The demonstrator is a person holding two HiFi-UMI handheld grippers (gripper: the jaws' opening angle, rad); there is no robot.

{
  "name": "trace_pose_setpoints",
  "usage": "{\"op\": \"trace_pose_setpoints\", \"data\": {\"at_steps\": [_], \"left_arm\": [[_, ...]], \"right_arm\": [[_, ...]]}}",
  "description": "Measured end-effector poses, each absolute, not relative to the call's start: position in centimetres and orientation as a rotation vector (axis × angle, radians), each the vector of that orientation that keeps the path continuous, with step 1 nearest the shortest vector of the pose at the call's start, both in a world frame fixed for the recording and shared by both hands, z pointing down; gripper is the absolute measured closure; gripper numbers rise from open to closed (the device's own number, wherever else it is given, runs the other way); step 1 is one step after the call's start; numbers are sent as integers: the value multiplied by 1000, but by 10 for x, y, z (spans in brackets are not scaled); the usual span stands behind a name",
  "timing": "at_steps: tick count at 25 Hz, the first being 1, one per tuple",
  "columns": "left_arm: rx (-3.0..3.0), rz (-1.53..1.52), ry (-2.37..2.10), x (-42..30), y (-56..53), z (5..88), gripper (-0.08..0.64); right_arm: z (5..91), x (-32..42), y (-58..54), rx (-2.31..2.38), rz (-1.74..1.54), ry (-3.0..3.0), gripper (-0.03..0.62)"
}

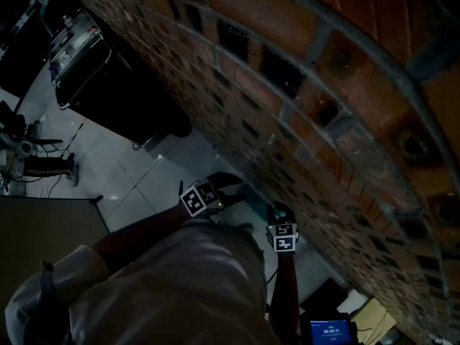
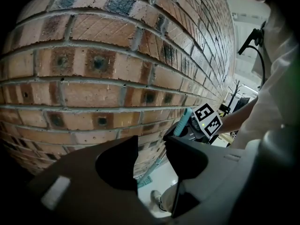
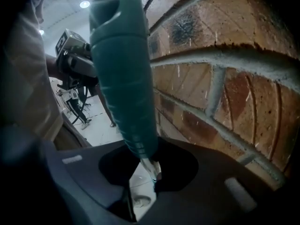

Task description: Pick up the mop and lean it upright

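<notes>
The mop's teal handle (image 3: 124, 74) stands nearly upright beside the brick wall (image 3: 225, 78). My right gripper (image 3: 149, 161) is shut on the handle's lower end, where the thin pole begins. In the left gripper view the handle (image 2: 185, 120) shows past the jaws with the right gripper's marker cube (image 2: 207, 120) beside it, and the pole (image 2: 159, 162) runs down to the floor. My left gripper (image 2: 151, 143) is open with nothing between its jaws, a short way from the handle. The dark head view shows the left gripper (image 1: 215, 189) and the right gripper (image 1: 280, 218) close together near the wall's foot.
The curved brick wall (image 1: 309, 85) fills the right side. A black wheeled cabinet (image 1: 108, 85) stands at the back left and a tripod stand (image 1: 32, 160) sits on the pale floor. A small lit screen (image 1: 330, 330) lies near the wall. The person's shoe (image 2: 159, 201) is below the left jaws.
</notes>
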State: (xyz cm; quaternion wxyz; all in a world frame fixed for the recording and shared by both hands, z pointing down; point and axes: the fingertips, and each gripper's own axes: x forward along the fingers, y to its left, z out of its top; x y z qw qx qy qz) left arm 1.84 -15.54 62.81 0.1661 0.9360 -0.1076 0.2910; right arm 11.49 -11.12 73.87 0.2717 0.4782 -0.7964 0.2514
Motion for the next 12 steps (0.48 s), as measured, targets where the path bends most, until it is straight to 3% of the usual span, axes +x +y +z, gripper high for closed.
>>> {"op": "trace_pose_setpoints", "data": {"at_steps": [12], "left_arm": [[2638,839,-336,9,-164,632,353]], "right_arm": [[757,118,-121,1279,686,-2145,500]]}}
